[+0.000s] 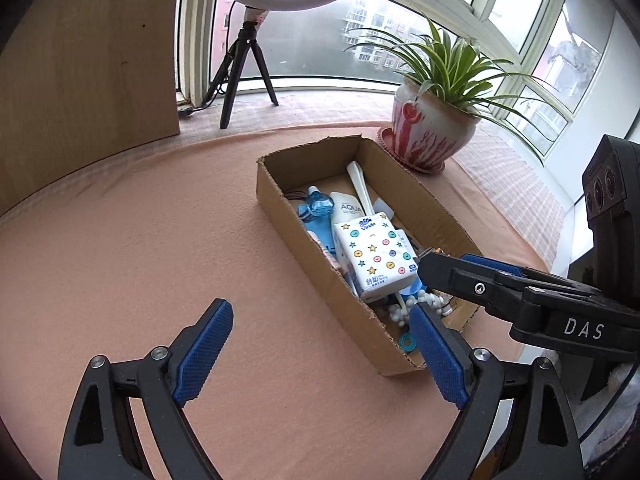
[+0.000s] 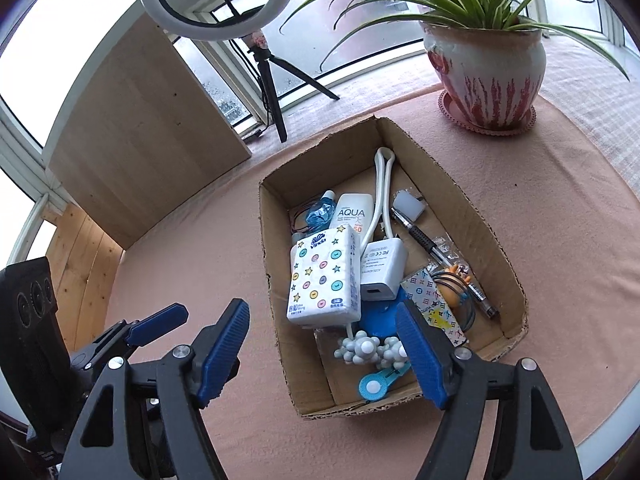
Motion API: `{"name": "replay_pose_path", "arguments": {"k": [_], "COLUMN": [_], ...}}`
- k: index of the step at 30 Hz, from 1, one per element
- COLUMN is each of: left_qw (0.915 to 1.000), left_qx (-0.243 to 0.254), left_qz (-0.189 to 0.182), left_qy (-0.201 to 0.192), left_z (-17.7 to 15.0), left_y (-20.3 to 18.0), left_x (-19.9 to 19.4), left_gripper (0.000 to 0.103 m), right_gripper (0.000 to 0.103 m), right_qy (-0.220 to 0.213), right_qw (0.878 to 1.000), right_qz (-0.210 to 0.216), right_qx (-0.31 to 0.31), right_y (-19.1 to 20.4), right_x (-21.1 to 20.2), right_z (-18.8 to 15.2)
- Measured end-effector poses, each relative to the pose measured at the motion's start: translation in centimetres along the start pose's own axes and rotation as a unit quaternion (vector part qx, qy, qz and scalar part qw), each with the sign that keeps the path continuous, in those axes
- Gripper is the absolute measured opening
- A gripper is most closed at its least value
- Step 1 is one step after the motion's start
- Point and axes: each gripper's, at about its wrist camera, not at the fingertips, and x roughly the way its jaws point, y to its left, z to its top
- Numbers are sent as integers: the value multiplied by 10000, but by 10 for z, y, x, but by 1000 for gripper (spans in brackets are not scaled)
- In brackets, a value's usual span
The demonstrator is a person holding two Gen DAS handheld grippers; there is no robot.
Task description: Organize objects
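Blue-padded jaws of the left gripper [image 1: 322, 354] stand wide apart with nothing between them, over bare tabletop [image 1: 140, 240] just beside the near end of the cardboard box [image 2: 280, 344]. The right gripper [image 2: 322, 350] is spread too and holds nothing; it hangs over the box's near end with one pad above the clutter.

Inside, nearest, lie a round blue clip [image 2: 378, 385] and a grey-and-white beaded toy [image 2: 370, 347]. Beyond them a tissue pack [image 2: 326, 278] rests on top of other things, beside a white charger [image 2: 382, 270] whose cable loops toward the far wall. A black pen [image 2: 428, 246], a sunscreen tube [image 2: 352, 214] and a small blue bottle [image 2: 320, 212] sit further in.

Risks, as I judge them: the pile is loose and overlapping, so a reach for one piece may snag the cable and drag its neighbours. The two grippers are close together and could knock each other. Near the tabletop's far edge, the potted plant [image 2: 486, 70] could be clipped if the box is pushed away.
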Motion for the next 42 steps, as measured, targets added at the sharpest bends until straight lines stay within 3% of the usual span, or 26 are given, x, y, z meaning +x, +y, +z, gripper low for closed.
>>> {"name": "replay_pose_path", "arguments": {"k": [6,14,24,34,42], "left_qw": [9982,9925,9850,9785,9768], "left_qx": [-436,-833,-1090,-1302,-1324], "left_qz": [367,820,1249,1559,1654], "left_qy": [-201,-367,-469,-356,-307], "left_z": [-18,-48,-80,-108,-108], "left_y": [48,108,152,188,203], "left_x": [-40,-89,-130,-140,-132], "left_gripper": [92,92,92,92,92], "right_gripper": [72,72,72,72,72], "right_qy": [-73,10,-34,-49,-142], "right_qw": [9986,9955,9902,9855,9826], "right_qz": [-103,60,-99,-340,-548], "right_qx": [-515,-951,-1389,-1662,-1770], "right_y": [50,110,165,194,206], "right_x": [3,9,17,28,35], "right_z": [-9,-30,-55,-80,-85]}}
